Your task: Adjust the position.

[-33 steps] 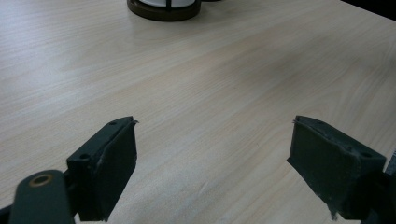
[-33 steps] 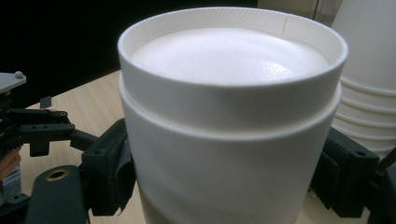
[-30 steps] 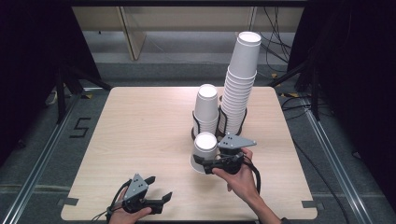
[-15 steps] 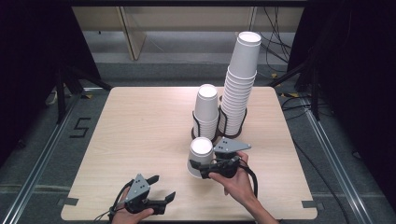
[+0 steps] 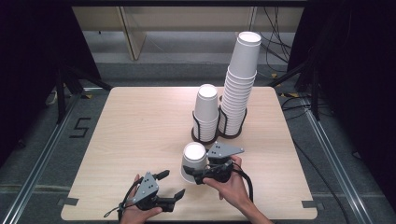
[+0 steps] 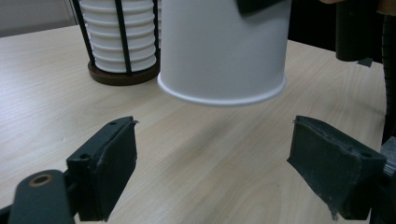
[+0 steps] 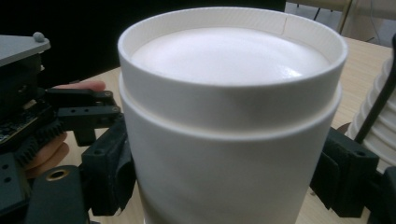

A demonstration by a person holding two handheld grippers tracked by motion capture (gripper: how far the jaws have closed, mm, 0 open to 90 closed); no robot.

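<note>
We hold an upside-down white paper cup clamped in the right tongs, lifted just clear of the worktop. Our left tongs, jaws apart and empty, sit just beside it, facing its rim.

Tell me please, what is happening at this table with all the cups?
A person works with two handheld grippers. The right gripper grips an upside-down white paper cup, raised slightly off the wooden table. The left gripper waits open nearby. Behind stand two racks of stacked cups, a short stack and a tall stack.
</note>
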